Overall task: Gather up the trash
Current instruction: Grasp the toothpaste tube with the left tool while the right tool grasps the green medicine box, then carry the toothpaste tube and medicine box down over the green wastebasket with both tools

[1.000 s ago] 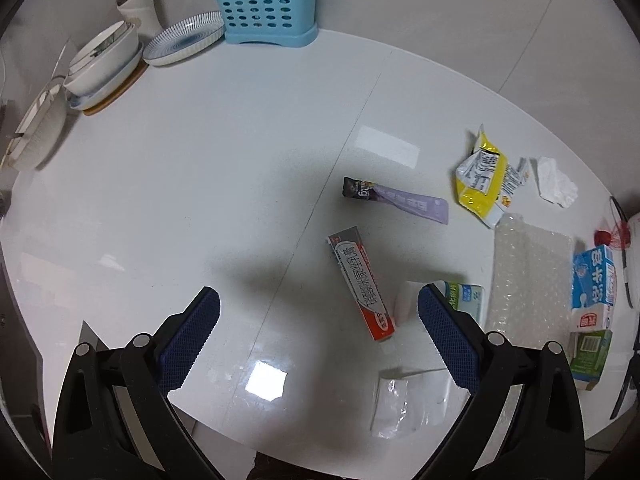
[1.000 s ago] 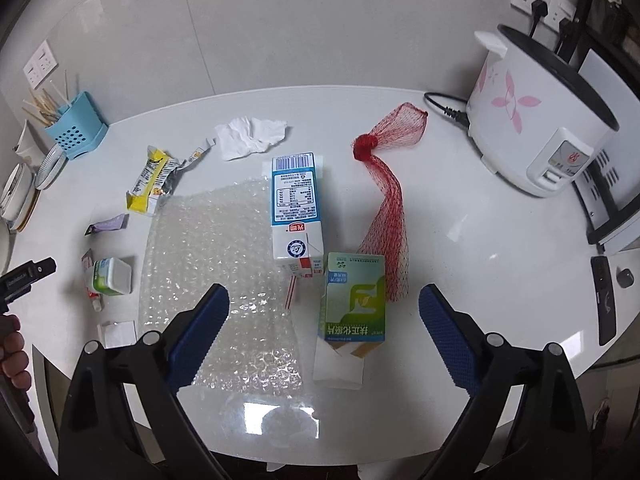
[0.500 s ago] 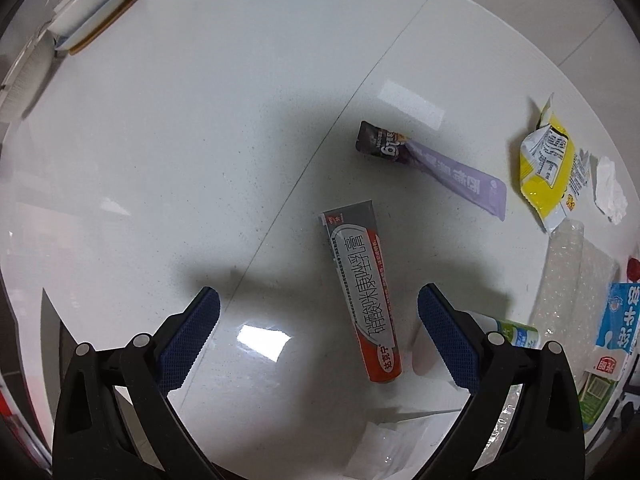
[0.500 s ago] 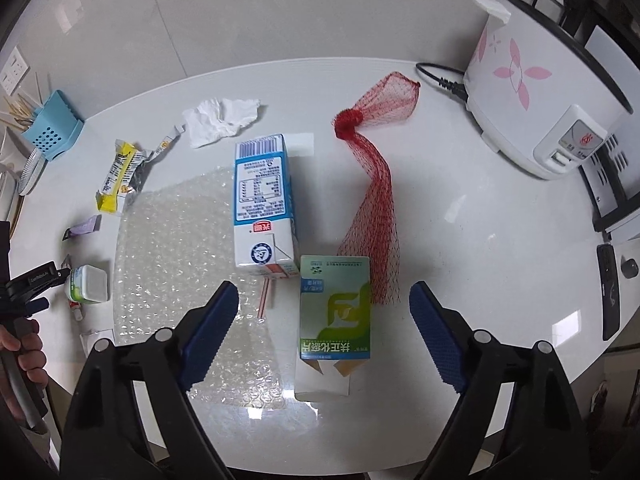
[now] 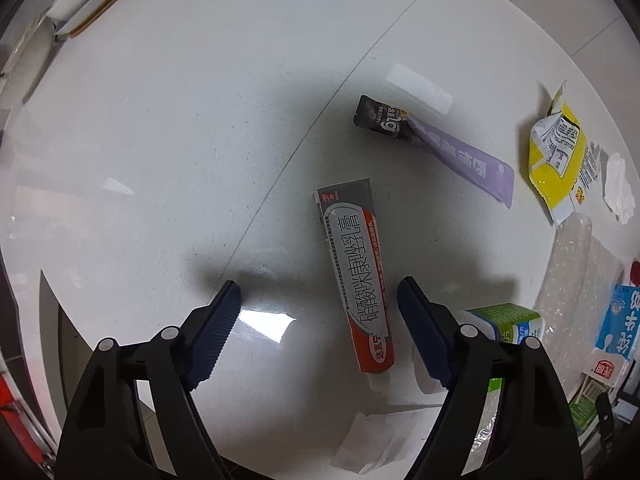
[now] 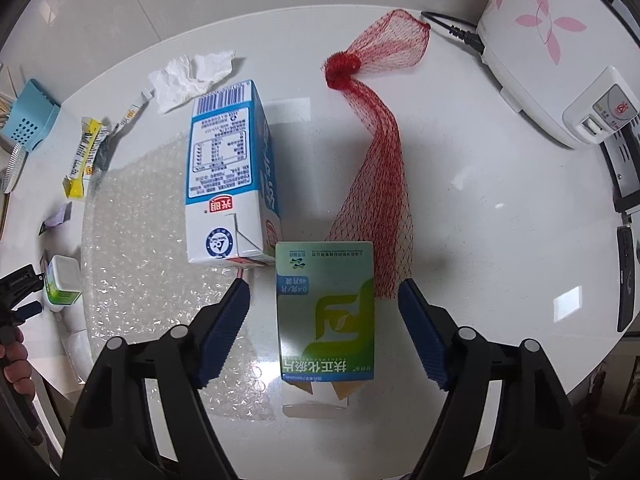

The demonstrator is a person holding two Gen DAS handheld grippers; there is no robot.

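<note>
Trash is close now: my left tongs (image 5: pixel 319 300) have dropped, spread, around the ointment tube (image 5: pixel 354 268), right tongs (image 6: pixel 323 300) likewise straddling the green box (image 6: pixel 326 312).

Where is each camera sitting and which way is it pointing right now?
Left wrist: on the left tongs, looking down at the ointment tube between its open blue fingers.
Right wrist: on the right tongs, looking down at the green box; the person's left hand shows at the edge.
Shared: milk carton, bubble wrap.
</note>
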